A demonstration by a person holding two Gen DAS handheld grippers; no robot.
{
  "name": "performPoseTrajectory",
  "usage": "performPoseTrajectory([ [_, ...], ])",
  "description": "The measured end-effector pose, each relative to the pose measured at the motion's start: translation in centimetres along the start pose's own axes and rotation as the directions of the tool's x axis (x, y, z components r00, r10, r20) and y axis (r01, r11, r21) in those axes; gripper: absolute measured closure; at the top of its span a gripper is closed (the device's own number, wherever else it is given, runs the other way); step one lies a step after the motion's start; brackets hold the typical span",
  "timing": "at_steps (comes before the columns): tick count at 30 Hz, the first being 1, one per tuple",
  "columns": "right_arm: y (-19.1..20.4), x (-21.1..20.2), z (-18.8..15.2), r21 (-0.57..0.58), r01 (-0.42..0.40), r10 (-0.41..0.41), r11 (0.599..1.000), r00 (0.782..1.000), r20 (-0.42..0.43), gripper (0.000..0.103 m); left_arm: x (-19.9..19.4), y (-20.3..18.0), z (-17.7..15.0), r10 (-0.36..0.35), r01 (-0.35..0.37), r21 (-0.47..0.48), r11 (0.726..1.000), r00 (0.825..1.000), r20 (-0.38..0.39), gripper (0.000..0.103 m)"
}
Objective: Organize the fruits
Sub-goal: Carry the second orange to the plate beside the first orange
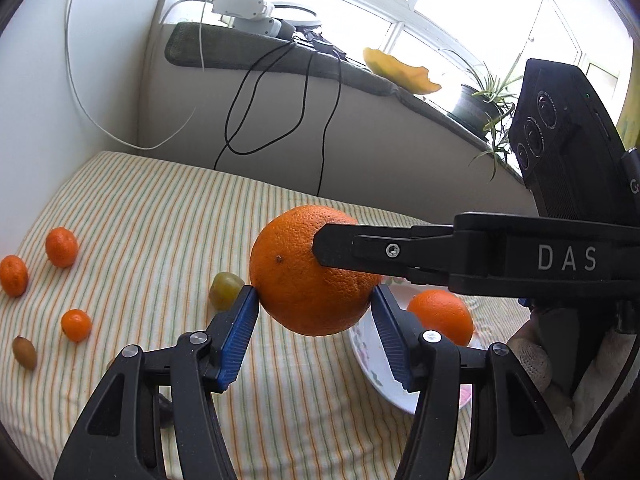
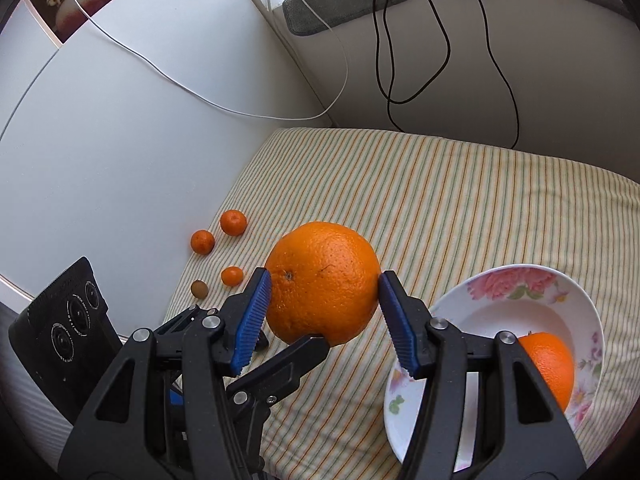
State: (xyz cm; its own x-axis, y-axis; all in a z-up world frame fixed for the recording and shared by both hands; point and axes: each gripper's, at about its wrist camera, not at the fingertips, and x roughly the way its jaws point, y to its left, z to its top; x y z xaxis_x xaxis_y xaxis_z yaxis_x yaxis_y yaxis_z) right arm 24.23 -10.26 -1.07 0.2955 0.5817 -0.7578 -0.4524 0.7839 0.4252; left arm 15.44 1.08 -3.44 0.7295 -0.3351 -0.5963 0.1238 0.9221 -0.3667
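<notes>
A large orange hangs above the striped cloth, gripped from two directions. My left gripper is shut on it, blue pads pressing its lower sides. My right gripper is also shut on it; one of its black fingers crosses the fruit from the right. A left gripper finger reaches in under the orange. A floral white bowl to the right holds a second orange.
Three small mandarins and a brown fruit lie at the cloth's left edge, a greenish fruit nearer the middle. Black cables hang from the sill; a potted plant stands there.
</notes>
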Motion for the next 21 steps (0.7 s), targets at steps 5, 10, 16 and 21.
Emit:
performPoseTrajectory([
  [5,-2.1,-2.5,-1.4,0.017,0.033,-0.033,0.999,0.999,0.007,0.044,1.1,-2.5,-0.6,-0.038,0.039,0.020,0.999,0.999,-0.023,0.045],
  [10,-3.9,-3.8,-2.5,0.032,0.057,-0.058,0.998,0.998,0.005,0.044,2.0,-4.3,-1.3,-0.059,0.061,0.034,0.998,0.997,-0.051,0.045],
  [16,-5.2,-4.6,-3.5,0.041,0.071,-0.071,0.997,0.998,-0.002,0.044,2.6,-5.4,-1.8,-0.068,0.072,0.044,0.996,0.995,-0.072,0.045],
  [21,-5.3,-4.8,-3.9,0.037,0.078,-0.078,0.996,0.997,-0.009,0.045,2.9,-5.6,-1.8,-0.071,0.075,0.052,0.996,0.994,-0.084,0.045],
])
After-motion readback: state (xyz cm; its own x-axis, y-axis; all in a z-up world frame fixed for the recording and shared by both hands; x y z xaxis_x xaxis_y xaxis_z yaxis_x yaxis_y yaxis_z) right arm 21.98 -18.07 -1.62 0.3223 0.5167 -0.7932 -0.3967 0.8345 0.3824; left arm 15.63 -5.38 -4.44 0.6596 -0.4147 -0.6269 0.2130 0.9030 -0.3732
